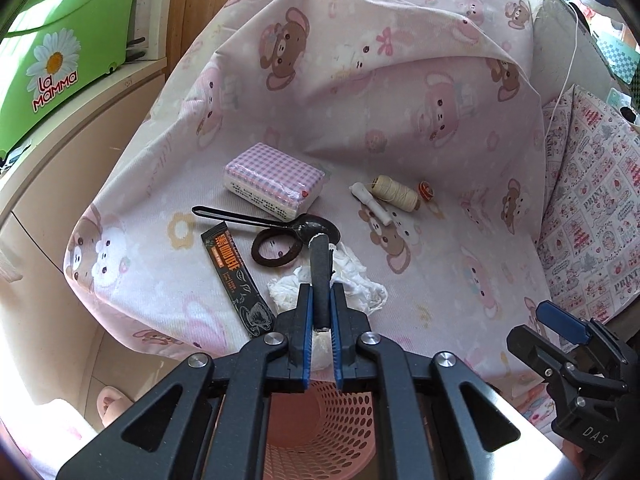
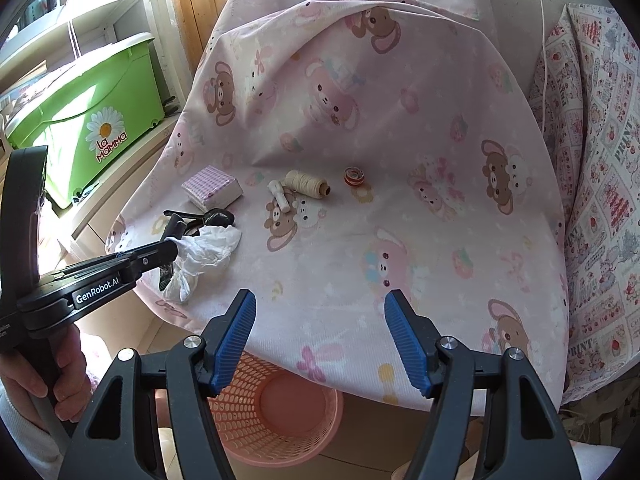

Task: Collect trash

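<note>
Left gripper (image 1: 320, 304) clamps a dark stick (image 1: 320, 276) pointing away along its fingers (image 1: 306, 320).

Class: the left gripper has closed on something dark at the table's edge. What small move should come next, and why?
Probably lift the left gripper slightly. Its jaws are shut on a dark stick-like piece lying over the crumpled tissue, and the pink basket waits below the table edge. The right gripper is open and holds nothing.

Your left wrist camera close above the crumpled tissue (image 1: 352, 280), angled down, your right wrist camera further right, both sharing pink sheet (image 2: 360, 240) and basket (image 2: 280, 420).
</note>
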{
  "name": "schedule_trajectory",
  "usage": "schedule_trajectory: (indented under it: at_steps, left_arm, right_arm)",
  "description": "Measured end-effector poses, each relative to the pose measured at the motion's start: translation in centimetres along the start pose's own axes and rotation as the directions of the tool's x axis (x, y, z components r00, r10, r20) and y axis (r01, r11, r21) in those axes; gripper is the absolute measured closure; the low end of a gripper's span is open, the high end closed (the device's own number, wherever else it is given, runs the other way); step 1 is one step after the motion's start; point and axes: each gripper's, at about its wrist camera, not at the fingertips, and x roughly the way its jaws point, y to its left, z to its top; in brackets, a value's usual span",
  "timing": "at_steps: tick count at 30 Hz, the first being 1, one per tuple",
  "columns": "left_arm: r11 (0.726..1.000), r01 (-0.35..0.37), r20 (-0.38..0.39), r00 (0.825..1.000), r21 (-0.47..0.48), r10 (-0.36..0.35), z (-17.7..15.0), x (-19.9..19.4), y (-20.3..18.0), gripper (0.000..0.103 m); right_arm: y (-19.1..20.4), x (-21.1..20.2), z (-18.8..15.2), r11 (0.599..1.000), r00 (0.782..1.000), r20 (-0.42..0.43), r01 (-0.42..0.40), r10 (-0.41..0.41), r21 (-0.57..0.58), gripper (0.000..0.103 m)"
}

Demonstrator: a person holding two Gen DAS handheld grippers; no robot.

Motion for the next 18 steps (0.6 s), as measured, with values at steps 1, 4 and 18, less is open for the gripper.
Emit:
schedule_trajectory:
  at_steps: [1,4,18]
  left_arm:
    - [1.0,0.006,0.004,1.0,-0.006,-0.006,0.1,0.0,0.1,0.096]
    - [0.999,0.046,0.03,0.998,-0.008,-0.046,0.7,-0.3,-0.2,0.097]
    - [0.984,0.08,-0.037,0.997,0.161,-0.075,3.5,2.2,-7.0,0.097]
  right_arm:
    - [0.1,0.1,0.0,1.0,1.0,0.0,0.0,0.0,-0.001,0.033]
    - [0.4,0.2,0.1,1.0,1.0,0.011,0.014,-0.014,0.001,0.033]
    - [-4.2,-0.1,2.0,0.984,0.994,0.039,0.098,-0.105,0.151,0.033]
